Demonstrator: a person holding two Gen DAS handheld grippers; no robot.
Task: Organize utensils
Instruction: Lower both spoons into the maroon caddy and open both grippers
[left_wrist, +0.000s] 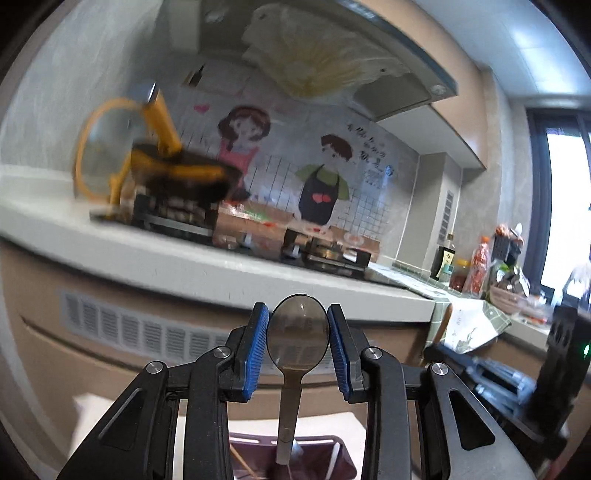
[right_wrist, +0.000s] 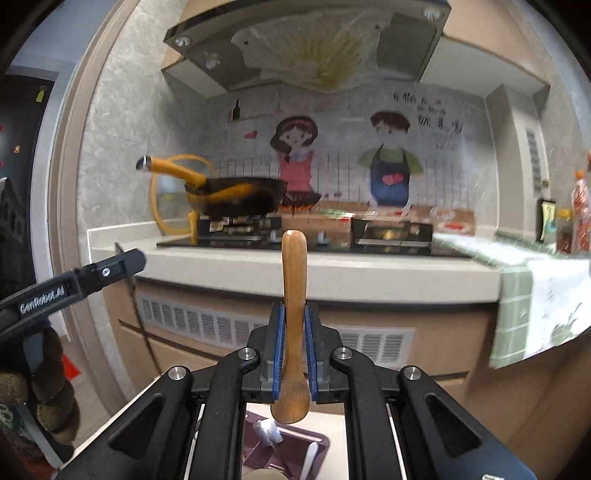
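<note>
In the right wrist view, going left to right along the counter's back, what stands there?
Frying pan with orange handle → cartoon girl sticker on the wall → cartoon boy sticker → bottles at the far right edge.

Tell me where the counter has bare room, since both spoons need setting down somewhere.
Free: the pale countertop's front strip before the black hob, and its left end beside the orange-handled pan. Crowded: the hob itself, and the right end, where the green checked cloth and bottles sit.
</note>
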